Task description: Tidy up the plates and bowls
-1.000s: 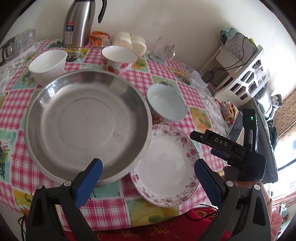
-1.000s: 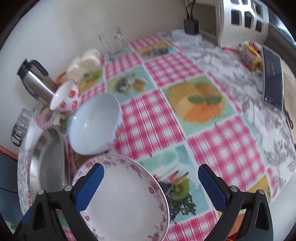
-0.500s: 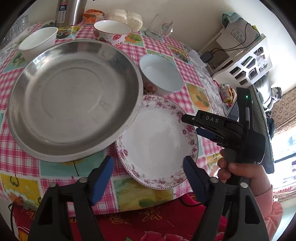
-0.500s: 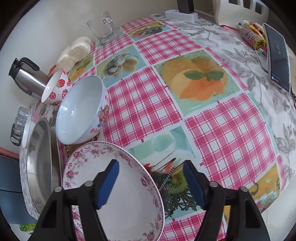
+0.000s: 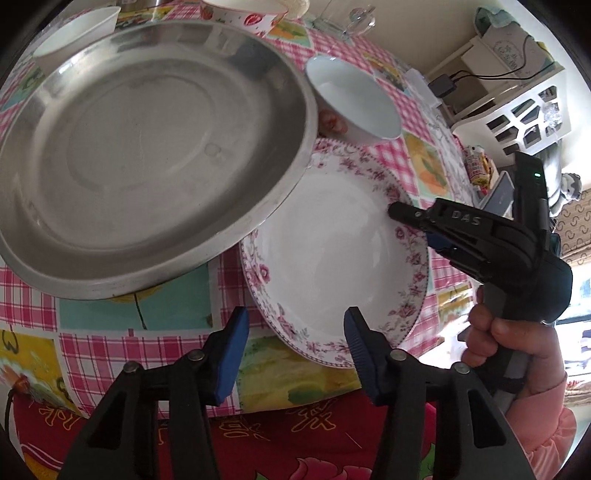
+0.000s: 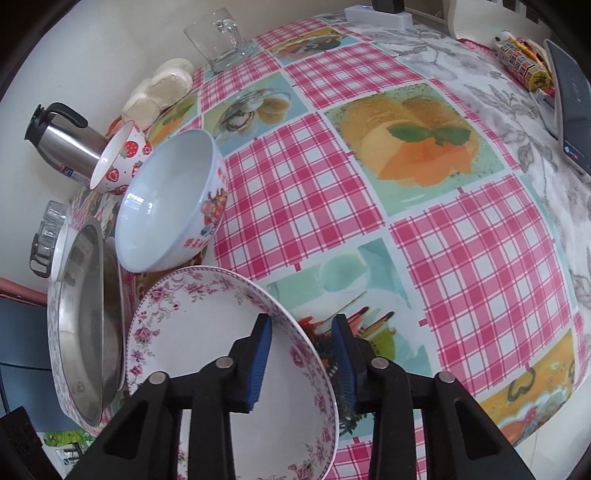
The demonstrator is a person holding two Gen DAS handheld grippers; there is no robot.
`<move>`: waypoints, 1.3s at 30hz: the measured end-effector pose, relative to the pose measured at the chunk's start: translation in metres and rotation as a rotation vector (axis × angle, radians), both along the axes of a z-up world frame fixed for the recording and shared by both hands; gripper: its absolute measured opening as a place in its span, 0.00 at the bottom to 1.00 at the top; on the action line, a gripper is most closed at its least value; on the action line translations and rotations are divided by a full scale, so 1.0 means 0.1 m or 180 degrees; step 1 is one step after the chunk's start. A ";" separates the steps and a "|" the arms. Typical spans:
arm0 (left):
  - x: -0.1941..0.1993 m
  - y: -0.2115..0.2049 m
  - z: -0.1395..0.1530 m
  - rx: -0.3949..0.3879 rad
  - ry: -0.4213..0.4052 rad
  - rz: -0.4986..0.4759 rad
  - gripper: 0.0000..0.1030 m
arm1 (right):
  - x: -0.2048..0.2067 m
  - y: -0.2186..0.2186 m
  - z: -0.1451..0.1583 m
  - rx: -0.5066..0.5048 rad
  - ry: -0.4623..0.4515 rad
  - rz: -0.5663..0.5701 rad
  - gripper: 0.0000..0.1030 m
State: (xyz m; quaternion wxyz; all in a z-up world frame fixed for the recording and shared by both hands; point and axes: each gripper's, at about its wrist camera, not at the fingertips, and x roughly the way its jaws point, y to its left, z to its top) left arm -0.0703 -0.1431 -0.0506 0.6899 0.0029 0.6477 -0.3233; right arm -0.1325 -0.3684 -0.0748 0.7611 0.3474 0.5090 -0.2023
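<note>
A white plate with a pink floral rim (image 5: 332, 251) lies at the table's near edge, partly under a large steel pan (image 5: 140, 140). My left gripper (image 5: 295, 332) is open and straddles the plate's near rim. My right gripper (image 6: 301, 350) is partly closed, its blue pads on either side of the plate's right rim (image 6: 288, 325); it also shows in the left wrist view (image 5: 417, 225). A white bowl (image 6: 173, 199) sits behind the plate, with a strawberry bowl (image 6: 122, 162) and a plain white bowl (image 5: 74, 33) further back.
A steel thermos (image 6: 66, 147), steamed buns (image 6: 162, 92) and a glass mug (image 6: 218, 37) stand along the wall. Drinking glasses (image 6: 48, 236) are at far left. A phone (image 6: 572, 110) and a snack roll (image 6: 524, 66) lie on the table's right side.
Both grippers have moved in onto the floral plate and narrowed their jaws. The right gripper's pads now straddle the plate's right rim.
</note>
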 end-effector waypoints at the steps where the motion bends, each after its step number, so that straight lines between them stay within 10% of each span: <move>1: 0.01 0.00 -0.03 0.0020 0.0023 0.0013 0.45 | 0.02 0.00 -0.01 0.0013 -0.0017 0.0004 0.33; 12: 0.08 -0.04 -0.21 0.0090 0.0113 0.0196 0.22 | -0.08 -0.05 -0.02 0.0154 -0.0190 0.0041 0.28; 39: 0.07 -0.46 -0.23 0.0011 -0.0350 -0.0117 0.21 | -0.47 -0.36 -0.06 0.0256 -0.0344 -0.0172 0.19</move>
